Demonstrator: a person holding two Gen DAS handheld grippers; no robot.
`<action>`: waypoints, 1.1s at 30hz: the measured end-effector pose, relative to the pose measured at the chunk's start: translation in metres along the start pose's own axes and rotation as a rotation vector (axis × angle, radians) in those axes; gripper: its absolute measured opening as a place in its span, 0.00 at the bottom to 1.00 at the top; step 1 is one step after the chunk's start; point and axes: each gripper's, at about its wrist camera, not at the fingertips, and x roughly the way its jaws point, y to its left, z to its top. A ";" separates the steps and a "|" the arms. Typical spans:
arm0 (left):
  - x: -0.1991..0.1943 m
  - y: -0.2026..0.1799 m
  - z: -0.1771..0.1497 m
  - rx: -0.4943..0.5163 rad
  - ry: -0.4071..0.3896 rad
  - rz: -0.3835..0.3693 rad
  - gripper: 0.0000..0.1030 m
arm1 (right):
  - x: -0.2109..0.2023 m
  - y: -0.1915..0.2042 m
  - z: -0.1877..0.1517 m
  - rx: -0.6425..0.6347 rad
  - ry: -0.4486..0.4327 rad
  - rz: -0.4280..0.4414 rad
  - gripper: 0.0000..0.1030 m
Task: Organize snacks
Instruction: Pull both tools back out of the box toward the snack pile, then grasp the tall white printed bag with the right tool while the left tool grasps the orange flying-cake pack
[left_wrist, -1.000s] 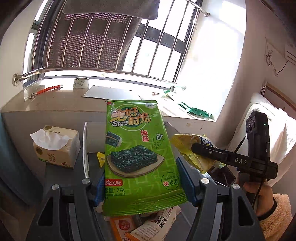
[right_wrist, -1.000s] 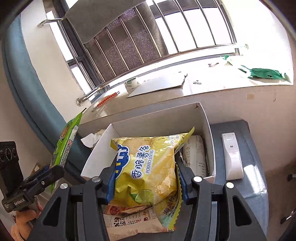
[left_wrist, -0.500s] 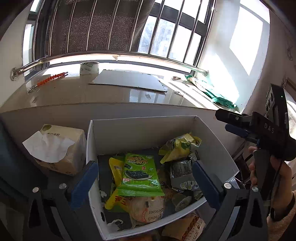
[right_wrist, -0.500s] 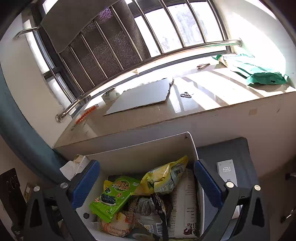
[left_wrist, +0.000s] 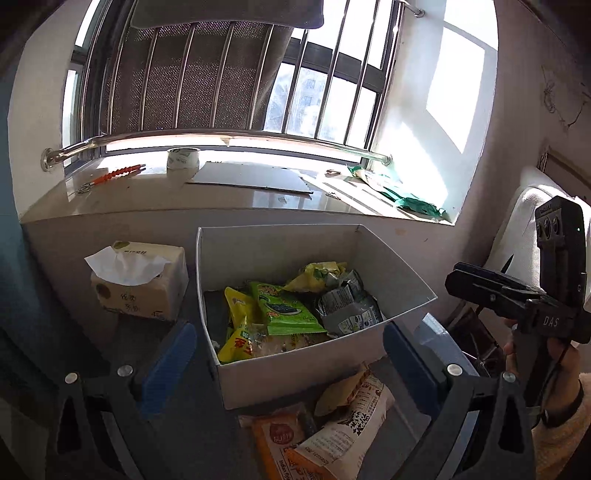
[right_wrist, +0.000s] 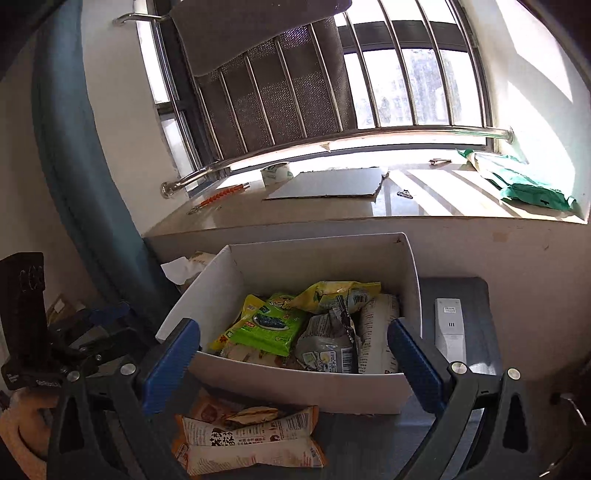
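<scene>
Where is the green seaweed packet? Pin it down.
The green seaweed packet lies inside the white box, left of centre in both views, on top of the other snacks, between a yellow packet and a crumpled grey packet.

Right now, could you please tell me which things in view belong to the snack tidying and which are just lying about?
Part of the job:
- white box
- green seaweed pack and yellow chip bag inside it
- packets outside the box, in front of it
- left gripper, right gripper, both open

Just lying about:
- tissue box
- tape roll
- cardboard sheet
- remote
</scene>
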 end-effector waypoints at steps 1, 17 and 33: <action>-0.006 -0.004 -0.009 0.014 0.004 -0.004 1.00 | -0.008 0.005 -0.010 -0.013 -0.005 0.008 1.00; -0.057 -0.038 -0.152 0.007 0.067 -0.075 1.00 | -0.050 0.008 -0.163 0.238 0.133 0.141 1.00; -0.086 -0.011 -0.165 -0.067 0.007 -0.070 1.00 | 0.074 0.014 -0.132 0.641 0.318 0.158 1.00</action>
